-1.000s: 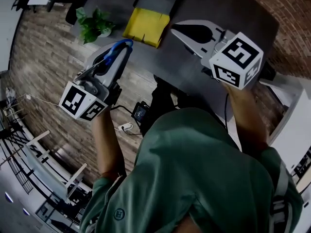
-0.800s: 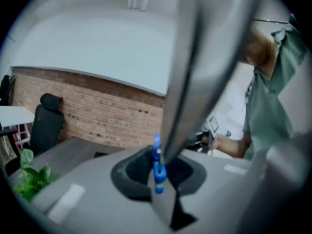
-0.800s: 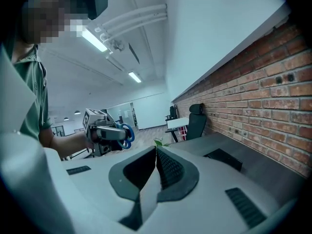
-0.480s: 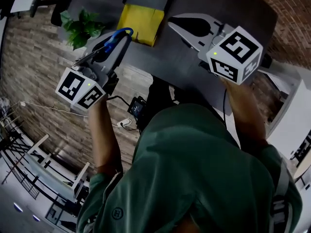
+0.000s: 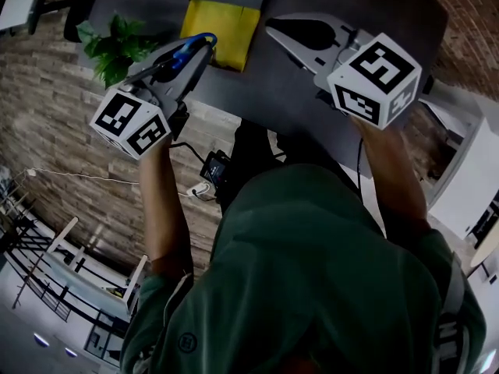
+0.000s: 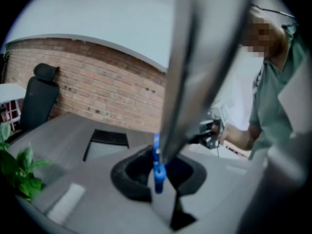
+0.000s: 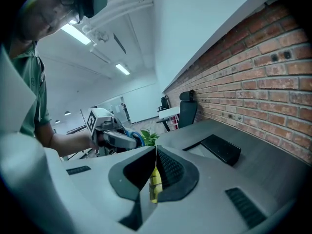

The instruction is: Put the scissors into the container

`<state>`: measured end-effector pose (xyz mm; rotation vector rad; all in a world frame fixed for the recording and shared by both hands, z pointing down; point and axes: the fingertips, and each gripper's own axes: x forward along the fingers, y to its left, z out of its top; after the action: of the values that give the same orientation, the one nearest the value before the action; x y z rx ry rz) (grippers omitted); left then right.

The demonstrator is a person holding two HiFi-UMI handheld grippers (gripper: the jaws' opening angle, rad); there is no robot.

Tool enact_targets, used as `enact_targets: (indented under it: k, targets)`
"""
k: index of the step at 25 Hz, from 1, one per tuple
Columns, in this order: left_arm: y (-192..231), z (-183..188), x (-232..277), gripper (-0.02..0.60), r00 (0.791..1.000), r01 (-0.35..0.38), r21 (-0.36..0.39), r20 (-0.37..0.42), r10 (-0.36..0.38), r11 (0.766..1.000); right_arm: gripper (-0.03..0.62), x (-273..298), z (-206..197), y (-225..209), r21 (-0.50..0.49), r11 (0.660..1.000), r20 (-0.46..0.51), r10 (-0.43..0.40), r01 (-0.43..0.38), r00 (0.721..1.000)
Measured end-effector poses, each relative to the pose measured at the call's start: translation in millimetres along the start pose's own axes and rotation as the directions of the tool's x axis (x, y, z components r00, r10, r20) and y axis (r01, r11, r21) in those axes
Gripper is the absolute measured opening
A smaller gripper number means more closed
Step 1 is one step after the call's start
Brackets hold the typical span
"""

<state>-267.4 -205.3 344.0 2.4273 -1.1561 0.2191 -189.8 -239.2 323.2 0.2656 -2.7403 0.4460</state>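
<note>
Now nearer container, left tool gripping scissors

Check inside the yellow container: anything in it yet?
Nothing shows in the yellow container; the scissors are in the left tool. The container's near-left corner is covered by that tool.

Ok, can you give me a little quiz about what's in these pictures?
1. True or false: the left claw is gripping the scissors.
2. What colour is the container? A red, B yellow, C white.
3. Fill the gap: in the head view, the green leafy thing left of the container is a ___.

Key: 1 true; 2 B; 3 plant.
</note>
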Motion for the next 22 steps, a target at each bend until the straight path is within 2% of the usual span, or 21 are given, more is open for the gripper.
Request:
enact_targets:
  k: [13,18,22]
  targets:
    - [43.7,-60.2,46.0,0.041,0.988,0.02,-0.099,-0.153,-0.036,0.995,0.008,20.3,-27.8,-30.0,0.062,0.998,-0.049,-0.018,0.021,0.999]
    - [58.0,-84.9,59.9,0.041,0.974,0.024,-0.139,-0.218,-0.054,0.99,0.008,28.0,-34.5,-39.2,0.081,0.996,-0.064,-0.022,0.027,0.998]
    - [68.2,-106.7,70.0,0.043,0.956,0.034,-0.156,-0.283,-0.078,0.987,0.008,35.4,-41.1,-46.3,0.095,0.995,-0.076,-0.028,0.036,0.997]
